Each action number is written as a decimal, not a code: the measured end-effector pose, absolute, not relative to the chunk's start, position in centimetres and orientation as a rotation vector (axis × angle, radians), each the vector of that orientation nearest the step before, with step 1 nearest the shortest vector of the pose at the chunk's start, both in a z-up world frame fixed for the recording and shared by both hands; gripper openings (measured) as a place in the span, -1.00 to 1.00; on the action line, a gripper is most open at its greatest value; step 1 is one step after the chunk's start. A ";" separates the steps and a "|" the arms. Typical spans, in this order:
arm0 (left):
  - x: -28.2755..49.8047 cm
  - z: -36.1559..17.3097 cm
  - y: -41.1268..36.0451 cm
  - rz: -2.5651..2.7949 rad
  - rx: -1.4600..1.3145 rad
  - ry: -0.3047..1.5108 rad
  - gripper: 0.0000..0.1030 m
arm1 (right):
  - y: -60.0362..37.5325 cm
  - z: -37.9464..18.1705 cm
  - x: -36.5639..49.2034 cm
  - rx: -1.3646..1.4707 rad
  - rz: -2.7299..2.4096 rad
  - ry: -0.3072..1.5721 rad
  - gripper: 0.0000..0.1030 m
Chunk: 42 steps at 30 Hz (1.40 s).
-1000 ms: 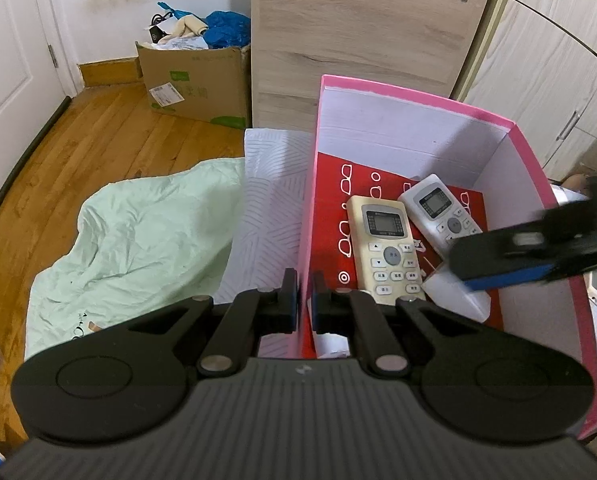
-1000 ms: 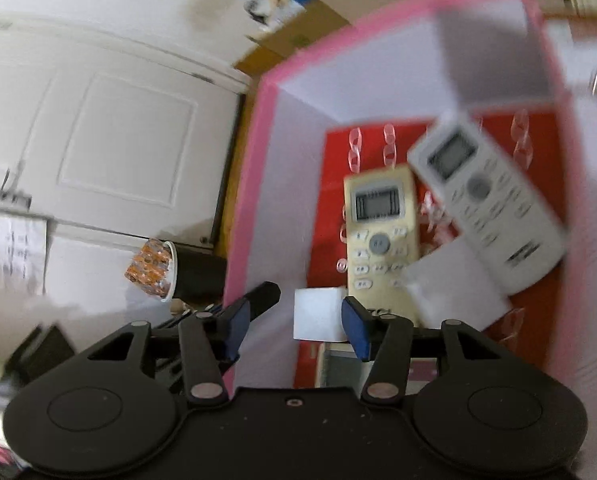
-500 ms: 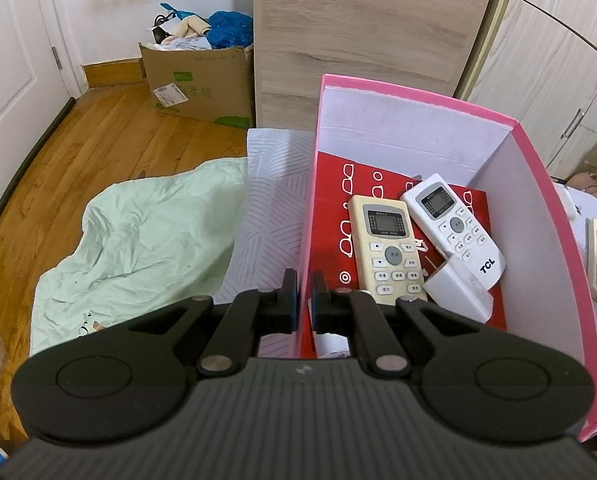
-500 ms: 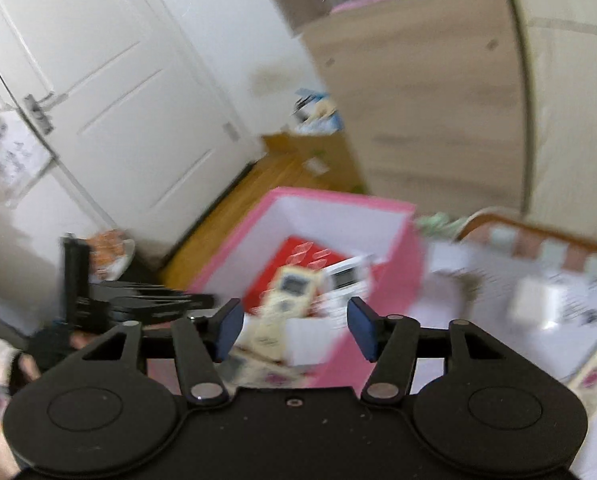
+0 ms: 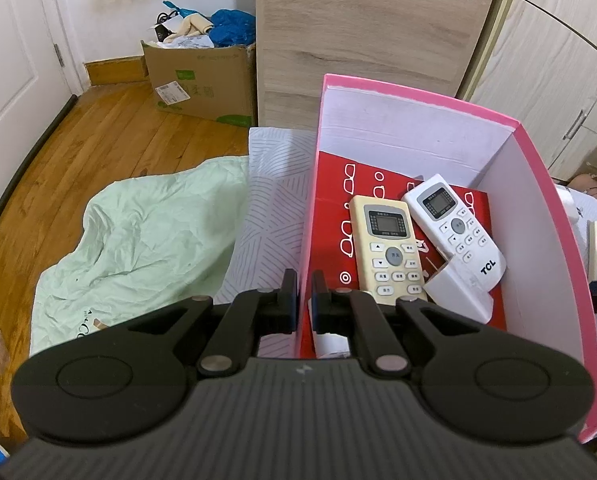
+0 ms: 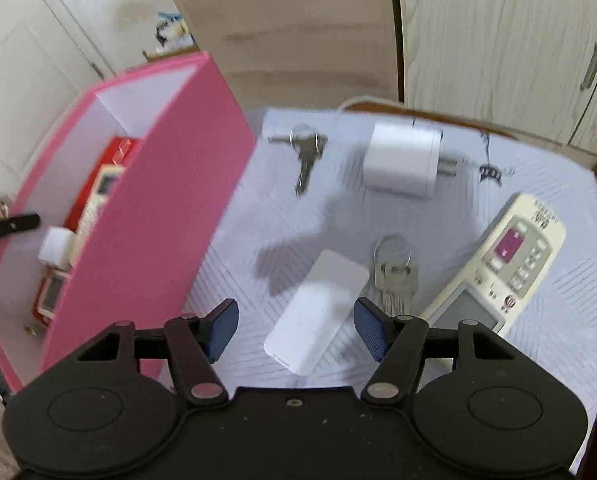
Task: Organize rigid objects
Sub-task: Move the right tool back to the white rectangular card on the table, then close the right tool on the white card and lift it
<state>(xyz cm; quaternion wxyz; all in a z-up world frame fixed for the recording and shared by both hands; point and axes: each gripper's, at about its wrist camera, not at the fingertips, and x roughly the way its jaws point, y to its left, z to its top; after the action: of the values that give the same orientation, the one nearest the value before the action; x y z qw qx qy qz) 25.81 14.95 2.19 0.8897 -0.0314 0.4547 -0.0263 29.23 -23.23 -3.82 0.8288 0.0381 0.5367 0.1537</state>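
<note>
Pink box (image 5: 538, 184) holds cream remote (image 5: 386, 248) and white TCL remote (image 5: 454, 228); left gripper (image 5: 305, 296) pinches the box wall, right gripper (image 6: 294, 330) spread, empty, above white slab (image 6: 316, 312).

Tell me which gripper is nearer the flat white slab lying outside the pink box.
Right. The right gripper hovers open directly over the flat white slab, jaws either side of it. The left gripper sits shut at the pink box's opposite wall.
</note>
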 end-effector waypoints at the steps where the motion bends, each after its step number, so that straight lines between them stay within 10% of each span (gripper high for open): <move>1: 25.8 2.2 14.9 -0.055 -0.065 0.944 -0.89 | -22.9 -4.1 29.5 0.064 0.314 1.148 0.27; 31: 25.7 2.2 15.2 -0.058 -0.075 0.946 -0.89 | -21.7 -1.3 26.8 -0.045 0.327 0.895 -0.13; 33: 25.7 2.2 15.2 -0.059 -0.074 0.945 -0.89 | -21.4 -0.9 26.6 -0.044 0.344 0.883 -0.92; 42: 25.7 2.2 15.1 -0.059 -0.074 0.945 -0.88 | -21.1 -0.8 26.6 -0.032 0.367 0.879 -0.78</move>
<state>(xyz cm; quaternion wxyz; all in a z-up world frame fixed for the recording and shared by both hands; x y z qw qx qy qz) 25.67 15.11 2.25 0.8893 -0.0356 0.4550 -0.0282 26.57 -21.06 -0.78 0.8886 -0.0154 0.4230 0.1764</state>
